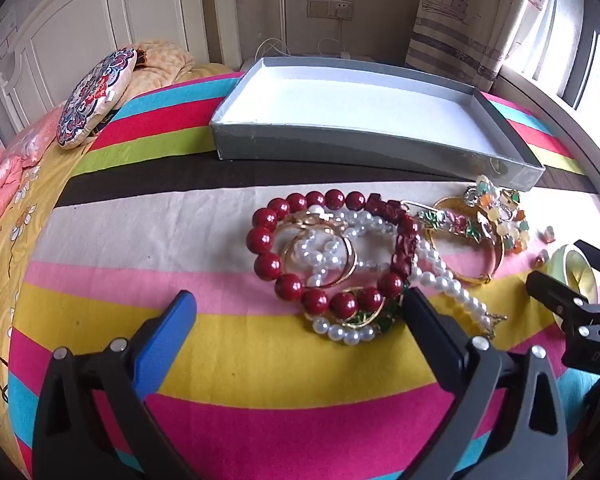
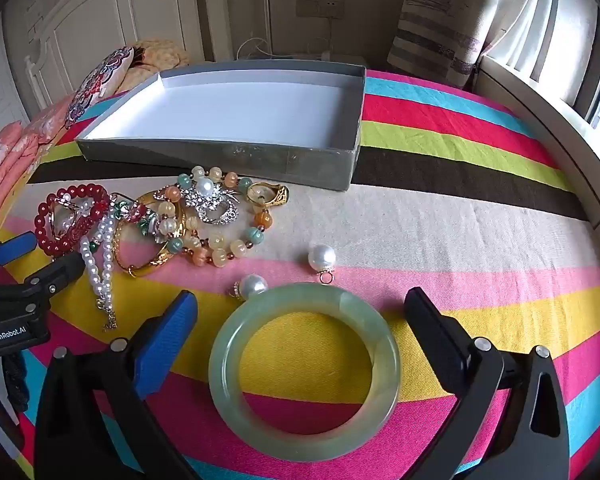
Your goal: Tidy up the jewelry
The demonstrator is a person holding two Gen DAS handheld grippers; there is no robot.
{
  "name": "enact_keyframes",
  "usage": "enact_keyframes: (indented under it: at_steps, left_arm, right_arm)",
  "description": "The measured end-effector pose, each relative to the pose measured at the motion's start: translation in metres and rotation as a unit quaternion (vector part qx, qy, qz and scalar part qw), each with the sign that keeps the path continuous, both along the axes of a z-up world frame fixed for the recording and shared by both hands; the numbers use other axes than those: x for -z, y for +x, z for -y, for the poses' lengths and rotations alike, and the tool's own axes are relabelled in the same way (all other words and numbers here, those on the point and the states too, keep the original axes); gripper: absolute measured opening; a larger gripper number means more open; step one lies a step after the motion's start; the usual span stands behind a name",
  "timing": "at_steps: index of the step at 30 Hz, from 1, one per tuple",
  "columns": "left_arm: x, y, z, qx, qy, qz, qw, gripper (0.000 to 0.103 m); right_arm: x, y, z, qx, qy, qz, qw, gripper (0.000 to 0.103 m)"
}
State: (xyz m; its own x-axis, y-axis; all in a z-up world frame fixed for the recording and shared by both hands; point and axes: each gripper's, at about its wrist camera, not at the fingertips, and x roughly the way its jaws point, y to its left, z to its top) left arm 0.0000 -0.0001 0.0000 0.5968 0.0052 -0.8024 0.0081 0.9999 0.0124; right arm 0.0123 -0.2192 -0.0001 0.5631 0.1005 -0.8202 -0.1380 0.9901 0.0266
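Box open, bedspread bare on the right

The grey box [image 2: 220,152] stands unblocked from above; striped bedspread [image 2: 460,220] right of it lies bare. Heaped jewelry [image 2: 160,216] crowds the left; a jade bangle [image 2: 304,372] and two pearl pendants [image 2: 322,258] lie nearest.

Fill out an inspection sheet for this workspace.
Surface: striped bedspread, lightly wrinkled.
Job's things: grey box holds nothing; red bead bracelet, pearl strand, gold bangle, multicolour bead bracelet, brooch and gold ring lie piled; two pearl pendants and jade bangle lie apart.
Clutter: embroidered cushion.
Grippers: left tool open at the pile; right tool open around the jade bangle.
Cables: white cords under the wall socket.
Surroundings: headboard, curtain, window.
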Motion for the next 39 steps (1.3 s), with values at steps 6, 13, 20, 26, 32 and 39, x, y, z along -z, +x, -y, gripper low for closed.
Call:
enact_keyframes:
  at_steps: [6, 13, 20, 26, 32, 39]
  left_arm:
    - [0.000, -0.001, 0.000, -0.001, 0.001, 0.002, 1.0000, 0.101]
    - [-0.012, -0.022, -0.001, 0.004, -0.009, 0.025, 0.9996, 0.101]
    - [-0.047, -0.103, 0.006, -0.020, 0.013, 0.164, 0.9862, 0.101]
    - [-0.068, -0.142, -0.001, -0.038, 0.016, 0.210, 0.9769, 0.101]
    - [-0.071, -0.150, 0.001, -0.035, 0.013, 0.224, 0.9738, 0.101]
    - [-0.073, -0.153, 0.006, -0.033, 0.009, 0.229, 0.9729, 0.101]
  right_arm:
    - [0.000, -0.003, 0.000, 0.005, -0.013, 0.002, 1.000, 0.099]
    - [-0.030, -0.060, 0.015, -0.006, 0.074, 0.062, 0.995, 0.099]
    - [-0.053, -0.126, 0.012, -0.002, 0.042, 0.160, 0.986, 0.099]
    - [-0.070, -0.147, 0.012, 0.020, 0.040, 0.209, 0.977, 0.099]
    - [-0.080, -0.164, 0.016, 0.033, 0.043, 0.248, 0.967, 0.099]
    - [-0.082, -0.169, 0.014, 0.033, 0.043, 0.259, 0.964, 0.099]
